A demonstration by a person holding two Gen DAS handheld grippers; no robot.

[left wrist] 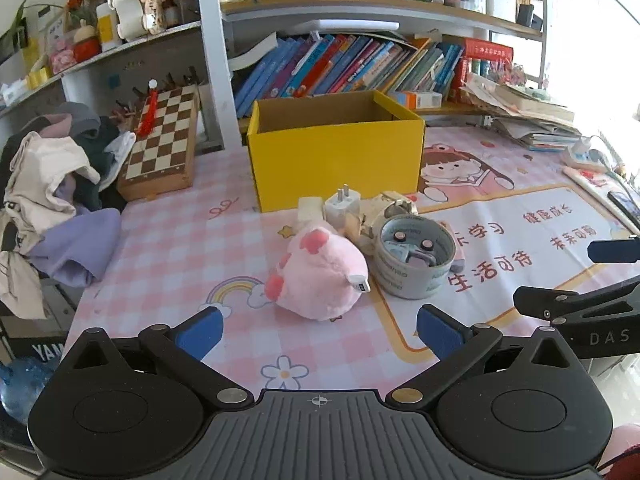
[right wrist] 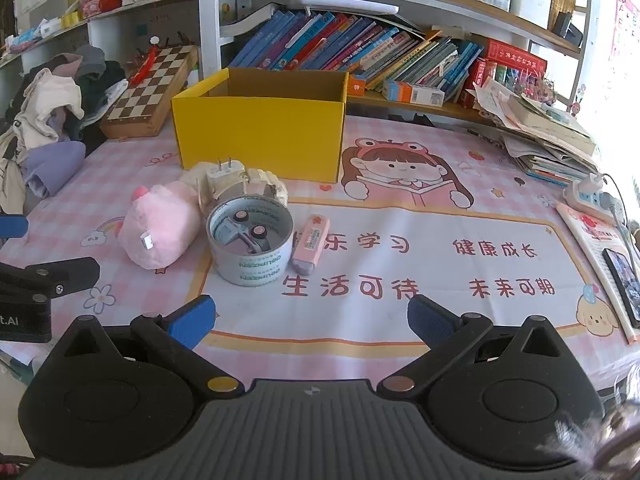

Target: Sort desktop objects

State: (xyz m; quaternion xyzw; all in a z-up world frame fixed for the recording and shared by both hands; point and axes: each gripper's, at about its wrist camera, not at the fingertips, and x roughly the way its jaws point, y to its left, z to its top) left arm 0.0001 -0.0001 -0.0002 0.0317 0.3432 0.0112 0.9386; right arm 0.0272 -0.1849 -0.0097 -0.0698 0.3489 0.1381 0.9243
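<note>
In the left wrist view, a heap of clothes (left wrist: 48,200) fills the left edge, with a chessboard (left wrist: 164,140) leaning just to its right. The yellow box (left wrist: 336,152) stands open at upper centre, and touching one another in front of it lie a white charger (left wrist: 342,206), a pink plush toy (left wrist: 320,276) with a small white tag, and a tape roll (left wrist: 416,258) printed "Nazdneo", as far as it can be read, with a toy car inside. The left gripper (left wrist: 318,332) hangs at the bottom of the frame, its jaws spread wide and holding nothing. In the right wrist view, a pink eraser-like case (right wrist: 310,244) lies just right of the roll, on the desk mat (right wrist: 440,208) printed "生活可待" and "未来可期". The right gripper (right wrist: 310,318) is likewise wide open and empty; the other tool at left shows "t.AI".
</note>
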